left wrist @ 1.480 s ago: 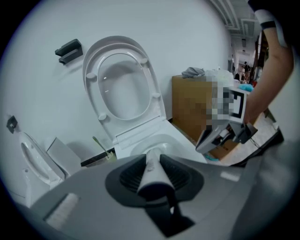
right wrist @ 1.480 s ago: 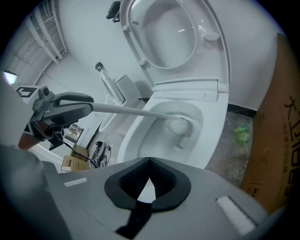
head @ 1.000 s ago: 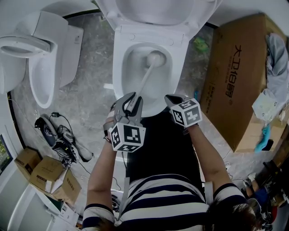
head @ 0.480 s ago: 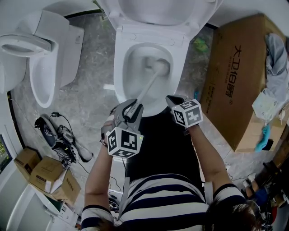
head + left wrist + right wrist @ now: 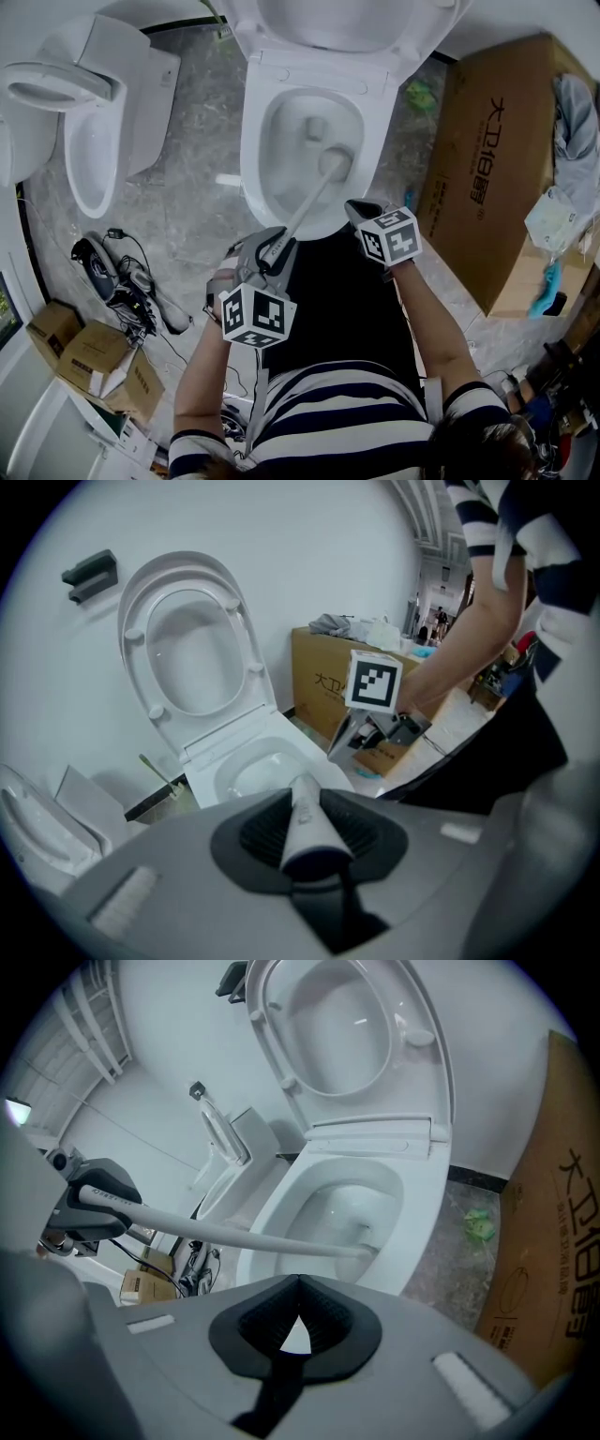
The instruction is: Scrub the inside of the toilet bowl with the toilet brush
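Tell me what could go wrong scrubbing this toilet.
The left tool grips the toilet brush only at its handle's end, so it could twist in the jaws. The brush head is at the right wall of the toilet bowl; a hard stroke might flick water toward the cardboard box. The right tool, shut and empty, hovers near the handle and could bump it.

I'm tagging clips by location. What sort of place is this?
Probably a fixture storeroom or test space, not a home bathroom: an open white ceramic toilet, a second white toilet beside it, and a large brown cardboard box.
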Demonstrator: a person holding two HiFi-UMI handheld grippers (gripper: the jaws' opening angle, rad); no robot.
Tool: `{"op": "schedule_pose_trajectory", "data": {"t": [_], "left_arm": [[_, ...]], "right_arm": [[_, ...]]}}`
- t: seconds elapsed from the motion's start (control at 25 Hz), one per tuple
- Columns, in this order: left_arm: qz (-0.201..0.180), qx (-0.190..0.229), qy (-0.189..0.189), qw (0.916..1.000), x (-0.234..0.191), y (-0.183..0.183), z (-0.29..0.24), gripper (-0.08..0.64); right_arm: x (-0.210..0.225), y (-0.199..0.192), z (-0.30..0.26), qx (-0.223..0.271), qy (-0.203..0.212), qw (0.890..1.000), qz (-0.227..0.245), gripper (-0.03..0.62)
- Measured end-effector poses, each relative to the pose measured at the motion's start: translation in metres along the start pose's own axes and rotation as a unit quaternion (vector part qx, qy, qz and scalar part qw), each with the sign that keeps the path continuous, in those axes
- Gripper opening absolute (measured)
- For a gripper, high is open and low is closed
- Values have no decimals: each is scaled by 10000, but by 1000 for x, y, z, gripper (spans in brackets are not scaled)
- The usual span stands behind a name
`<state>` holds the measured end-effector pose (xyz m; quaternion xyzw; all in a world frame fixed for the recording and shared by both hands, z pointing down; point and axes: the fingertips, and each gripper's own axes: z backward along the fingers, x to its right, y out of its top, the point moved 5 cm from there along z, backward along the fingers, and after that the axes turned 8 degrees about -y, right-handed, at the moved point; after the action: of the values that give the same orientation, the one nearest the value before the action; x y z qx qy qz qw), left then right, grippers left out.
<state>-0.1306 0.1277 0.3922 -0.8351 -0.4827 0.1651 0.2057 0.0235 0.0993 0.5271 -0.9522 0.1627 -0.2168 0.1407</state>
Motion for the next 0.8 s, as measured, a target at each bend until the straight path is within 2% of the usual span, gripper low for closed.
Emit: {"op": "schedule_pose_trajectory", "data": {"t": [0.32,0.8], "left_arm": [[107,-329,-100,9994,11,-20,17,0],[124,-792,-59,9968,3,-46,32,0]], "right_arm": [[-7,-1,-2,-50,60,9999,86,-2],[-17,0,-9,-160,157,9995,216,-2]]}}
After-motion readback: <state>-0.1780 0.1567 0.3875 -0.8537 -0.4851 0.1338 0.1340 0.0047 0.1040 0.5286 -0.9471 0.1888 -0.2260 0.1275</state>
